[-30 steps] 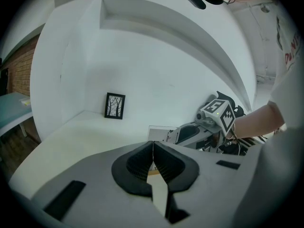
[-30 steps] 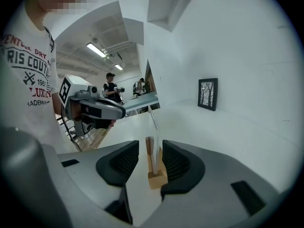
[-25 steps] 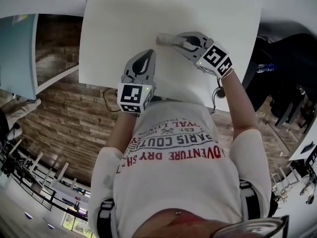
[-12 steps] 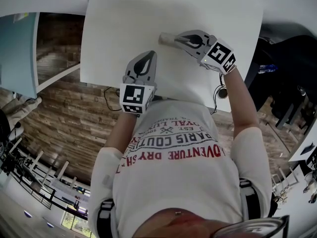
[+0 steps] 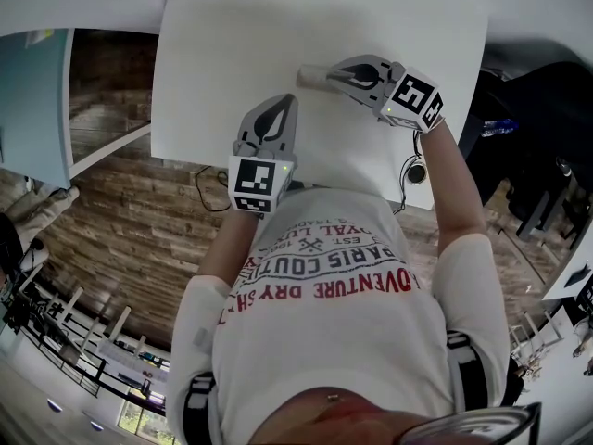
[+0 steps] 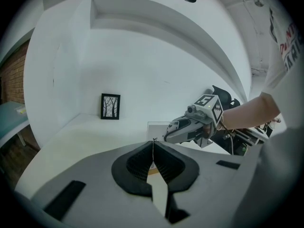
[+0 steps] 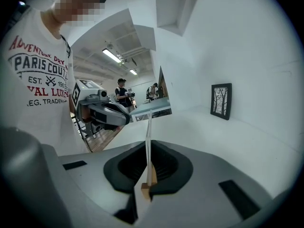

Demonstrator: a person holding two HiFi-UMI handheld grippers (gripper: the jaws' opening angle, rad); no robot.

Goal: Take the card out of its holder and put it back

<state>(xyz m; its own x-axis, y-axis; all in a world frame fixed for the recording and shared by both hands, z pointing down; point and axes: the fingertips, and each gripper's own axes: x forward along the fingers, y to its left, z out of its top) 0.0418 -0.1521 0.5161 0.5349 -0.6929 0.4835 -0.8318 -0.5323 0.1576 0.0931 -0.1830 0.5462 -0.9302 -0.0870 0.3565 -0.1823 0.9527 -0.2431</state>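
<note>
A thin pale card (image 5: 310, 74) stands on edge over the white table (image 5: 278, 26). My right gripper (image 5: 332, 75) is shut on its right end. In the right gripper view the card (image 7: 148, 127) runs edge-on through the closed pads. A small tan wooden piece (image 7: 147, 186) sits low between the jaws; I cannot tell whether it is the holder. The left gripper (image 5: 281, 100) hovers near the table's front edge, shut with nothing in it. From the left gripper view the card (image 6: 156, 128) shows flat-on, with the right gripper (image 6: 171, 136) on it.
A small black-framed picture (image 6: 110, 106) leans against the wall at the back of the table. Cables (image 5: 408, 170) hang off the table's near right edge. A pale blue tabletop (image 5: 32, 91) lies to the left, and a wood floor lies below.
The right gripper's jaws have closed on the card and it has shifted slightly right. The left gripper has drifted a little toward the person.
</note>
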